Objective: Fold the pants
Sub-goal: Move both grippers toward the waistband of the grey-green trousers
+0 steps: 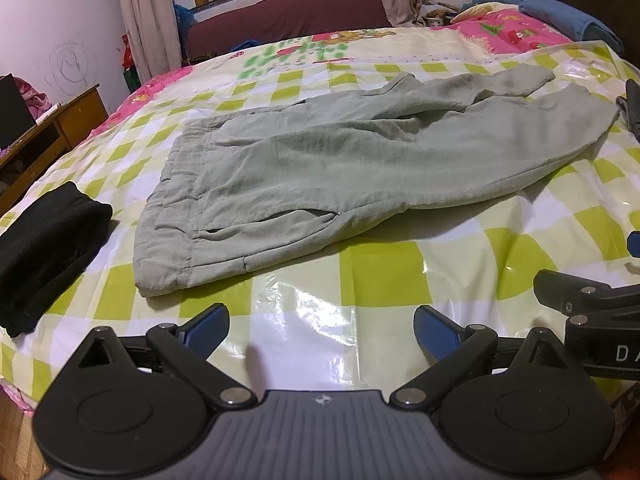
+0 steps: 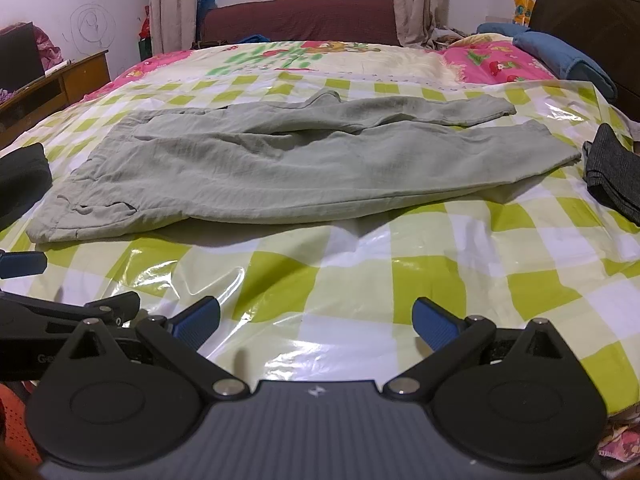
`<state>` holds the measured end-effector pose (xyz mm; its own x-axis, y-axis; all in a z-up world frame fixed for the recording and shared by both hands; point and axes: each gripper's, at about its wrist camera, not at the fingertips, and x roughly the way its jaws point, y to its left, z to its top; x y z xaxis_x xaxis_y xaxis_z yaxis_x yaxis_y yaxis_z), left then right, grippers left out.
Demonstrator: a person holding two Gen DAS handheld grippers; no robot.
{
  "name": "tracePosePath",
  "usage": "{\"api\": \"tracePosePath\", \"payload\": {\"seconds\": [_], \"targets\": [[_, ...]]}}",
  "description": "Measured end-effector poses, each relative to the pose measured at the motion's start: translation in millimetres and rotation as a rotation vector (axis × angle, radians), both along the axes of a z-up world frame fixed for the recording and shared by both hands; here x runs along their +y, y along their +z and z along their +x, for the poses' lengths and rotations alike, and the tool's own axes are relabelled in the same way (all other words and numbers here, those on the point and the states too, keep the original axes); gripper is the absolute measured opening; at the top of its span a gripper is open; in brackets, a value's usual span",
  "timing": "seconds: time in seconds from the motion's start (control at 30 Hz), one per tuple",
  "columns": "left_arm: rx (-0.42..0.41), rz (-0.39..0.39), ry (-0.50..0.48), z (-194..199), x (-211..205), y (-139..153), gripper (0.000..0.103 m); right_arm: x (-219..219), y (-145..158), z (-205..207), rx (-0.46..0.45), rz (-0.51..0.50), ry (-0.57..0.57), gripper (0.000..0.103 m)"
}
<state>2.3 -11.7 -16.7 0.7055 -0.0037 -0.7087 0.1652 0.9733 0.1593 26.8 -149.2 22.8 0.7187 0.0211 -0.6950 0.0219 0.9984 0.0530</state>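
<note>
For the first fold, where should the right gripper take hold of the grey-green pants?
Probably the near leg's hem corner, approached from the bed's near edge. The pants lie flat, waistband left, legs right, and that hem edge is free. The open right gripper faces it.

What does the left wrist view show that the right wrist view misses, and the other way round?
Only the left wrist view shows the whole black folded garment lying left of the waistband; the right view cuts most of it off.

Only the right wrist view shows the dark grey folded garment clearly, lying beside the leg cuffs; the left view catches just a sliver at its edge.

Both show the grey-green pants spread flat on the checked plastic sheet, waistband left, legs right, not yet folded. Both tools, left and right, are open and short of the pants.
</note>
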Motion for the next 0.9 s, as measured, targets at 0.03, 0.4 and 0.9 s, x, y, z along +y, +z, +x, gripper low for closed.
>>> {"api": "tracePosePath", "payload": {"seconds": [0.03, 0.4, 0.9], "targets": [[-0.001, 0.001, 0.0, -0.1, 0.0, 0.1, 0.103, -0.1, 0.0, 0.1, 0.0, 0.0, 0.0, 0.102], [-0.01, 0.012, -0.004, -0.4, -0.8, 0.1, 0.103, 0.0, -0.5, -0.1, 0.001, 0.001, 0.0, 0.102], [-0.015, 0.019, -0.006, -1.2, -3.1, 1.1, 0.103, 0.2, -0.7, -0.1, -0.001, -0.001, 0.001, 0.101]]}}
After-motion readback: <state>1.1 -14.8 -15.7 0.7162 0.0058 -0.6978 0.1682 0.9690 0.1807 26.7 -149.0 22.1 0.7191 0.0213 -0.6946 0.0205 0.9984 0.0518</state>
